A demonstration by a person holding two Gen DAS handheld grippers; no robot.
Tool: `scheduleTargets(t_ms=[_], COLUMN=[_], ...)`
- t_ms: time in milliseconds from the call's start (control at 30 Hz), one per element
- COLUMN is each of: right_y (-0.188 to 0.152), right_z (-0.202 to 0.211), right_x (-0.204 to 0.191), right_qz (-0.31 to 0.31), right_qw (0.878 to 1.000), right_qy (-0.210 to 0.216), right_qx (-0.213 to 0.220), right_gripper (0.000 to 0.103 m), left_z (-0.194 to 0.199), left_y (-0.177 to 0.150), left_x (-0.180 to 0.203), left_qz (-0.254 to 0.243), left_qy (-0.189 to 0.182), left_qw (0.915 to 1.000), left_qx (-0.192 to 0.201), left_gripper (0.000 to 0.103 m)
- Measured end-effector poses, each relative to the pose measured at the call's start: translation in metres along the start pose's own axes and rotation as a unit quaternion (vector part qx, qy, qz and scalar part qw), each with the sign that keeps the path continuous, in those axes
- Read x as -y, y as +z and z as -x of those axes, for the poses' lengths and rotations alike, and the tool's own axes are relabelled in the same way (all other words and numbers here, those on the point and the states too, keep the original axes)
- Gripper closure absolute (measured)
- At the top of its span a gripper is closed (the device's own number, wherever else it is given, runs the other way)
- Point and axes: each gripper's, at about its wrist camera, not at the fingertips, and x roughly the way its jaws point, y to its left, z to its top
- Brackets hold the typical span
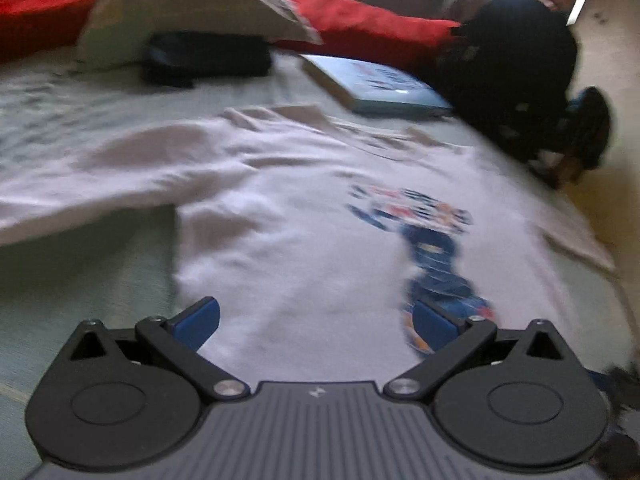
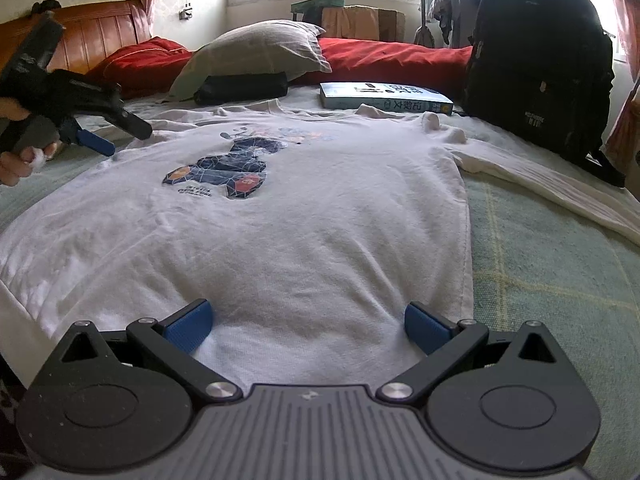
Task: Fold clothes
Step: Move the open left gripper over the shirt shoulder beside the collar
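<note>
A white long-sleeved shirt (image 2: pixel 280 224) with a blue printed figure (image 2: pixel 224 172) lies flat, front up, on the bed. Its right sleeve (image 2: pixel 552 184) stretches toward the backpack. My right gripper (image 2: pixel 308 320) hovers open over the shirt's lower hem with nothing between its blue fingertips. In the blurred left wrist view the same shirt (image 1: pixel 280 220) fills the middle, and my left gripper (image 1: pixel 316 320) is open above its lower part beside the print (image 1: pixel 432 248). From the right wrist view the left gripper (image 2: pixel 108 136) is held by a hand at the shirt's left shoulder area.
A black backpack (image 2: pixel 536 60) stands at the right of the bed. A pale blue book (image 2: pixel 384 98), a grey pillow (image 2: pixel 256 52), a black pouch (image 2: pixel 244 88) and a red quilt (image 2: pixel 392 60) lie beyond the collar. The green checked bedsheet (image 2: pixel 552 280) shows at right.
</note>
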Motion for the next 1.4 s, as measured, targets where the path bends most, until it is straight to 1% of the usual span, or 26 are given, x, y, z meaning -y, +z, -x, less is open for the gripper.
scheduleTargets(t_ms=[33, 133, 167, 200, 233, 267, 300, 400, 467, 567, 633, 733, 800, 900, 933, 1033, 1133, 1233, 1333, 1400], right_y=[0.000, 0.007, 0.011, 0.017, 0.024, 0.030, 0.039, 0.075, 0.097, 0.124, 0.132, 0.132, 0.125, 0.116, 0.114, 0.111, 0.109, 0.108, 0.107, 0.107], right_z=[0.000, 0.003, 0.005, 0.009, 0.012, 0.016, 0.020, 0.019, 0.005, -0.033, -0.058, -0.087, -0.098, -0.106, -0.105, -0.103, -0.107, -0.107, -0.107, -0.107], right_x=[0.000, -0.001, 0.000, 0.003, 0.006, 0.008, 0.010, 0.005, -0.006, -0.026, -0.038, -0.049, -0.051, -0.043, -0.039, -0.023, -0.015, -0.017, -0.018, -0.017], right_qz=[0.000, -0.009, -0.018, -0.032, -0.047, -0.060, -0.067, -0.062, -0.040, -0.014, -0.021, -0.023, -0.026, -0.043, -0.054, -0.085, -0.109, -0.105, -0.101, -0.102], right_qw=[1.000, 1.000, 1.000, 0.999, 0.999, 0.998, 0.998, 0.998, 0.998, 0.994, 0.992, 0.989, 0.988, 0.986, 0.984, 0.977, 0.970, 0.971, 0.972, 0.971], right_qy=[-0.001, -0.005, -0.008, -0.011, -0.014, -0.015, -0.009, 0.013, 0.047, 0.105, 0.119, 0.132, 0.138, 0.151, 0.161, 0.194, 0.212, 0.213, 0.210, 0.211], right_qx=[-0.001, -0.015, -0.022, -0.022, -0.022, -0.020, -0.008, 0.021, 0.021, -0.018, -0.042, -0.063, -0.062, -0.061, -0.055, -0.040, -0.038, -0.037, -0.036, -0.035], right_gripper=[0.000, 0.000, 0.000, 0.000, 0.000, 0.000, 0.000, 0.000, 0.000, 0.000, 0.000, 0.000, 0.000, 0.000, 0.000, 0.000, 0.000, 0.000, 0.000, 0.000], left_z=[-0.001, -0.013, -0.010, -0.006, -0.002, 0.003, 0.006, 0.013, 0.009, -0.003, -0.017, -0.048, -0.073, -0.103, -0.112, -0.128, -0.140, -0.131, -0.106, -0.088], left_y=[-0.004, -0.011, -0.011, -0.009, -0.005, 0.000, 0.005, 0.024, 0.042, 0.071, 0.088, 0.108, 0.116, 0.125, 0.129, 0.144, 0.158, 0.166, 0.165, 0.163], left_x=[-0.001, -0.014, -0.019, -0.021, -0.019, -0.016, -0.011, 0.000, 0.002, -0.001, -0.007, -0.020, -0.030, -0.048, -0.054, -0.070, -0.079, -0.077, -0.071, -0.070], left_qz=[0.000, 0.014, 0.027, 0.039, 0.042, 0.034, 0.024, 0.005, 0.015, 0.047, 0.066, 0.094, 0.114, 0.125, 0.131, 0.143, 0.155, 0.159, 0.131, 0.103], left_qy=[-0.004, 0.031, 0.021, 0.016, 0.018, 0.022, 0.024, 0.013, 0.003, -0.009, -0.010, -0.009, -0.011, 0.021, 0.026, 0.044, 0.070, 0.076, 0.073, 0.084], left_qw=[1.0000, 0.9993, 0.9994, 0.9991, 0.9990, 0.9991, 0.9993, 0.9995, 0.9993, 0.9983, 0.9974, 0.9955, 0.9932, 0.9915, 0.9907, 0.9887, 0.9853, 0.9842, 0.9882, 0.9902], left_qx=[-0.004, -0.011, -0.003, 0.002, 0.005, 0.013, 0.018, 0.029, 0.033, 0.033, 0.028, 0.004, -0.019, -0.028, -0.026, 0.002, 0.016, 0.021, 0.033, 0.042], left_gripper=[0.001, 0.002, 0.002, 0.002, 0.002, 0.002, 0.002, 0.002, 0.002, 0.002, 0.002, 0.002, 0.002, 0.002, 0.002, 0.002, 0.002, 0.002, 0.002, 0.002])
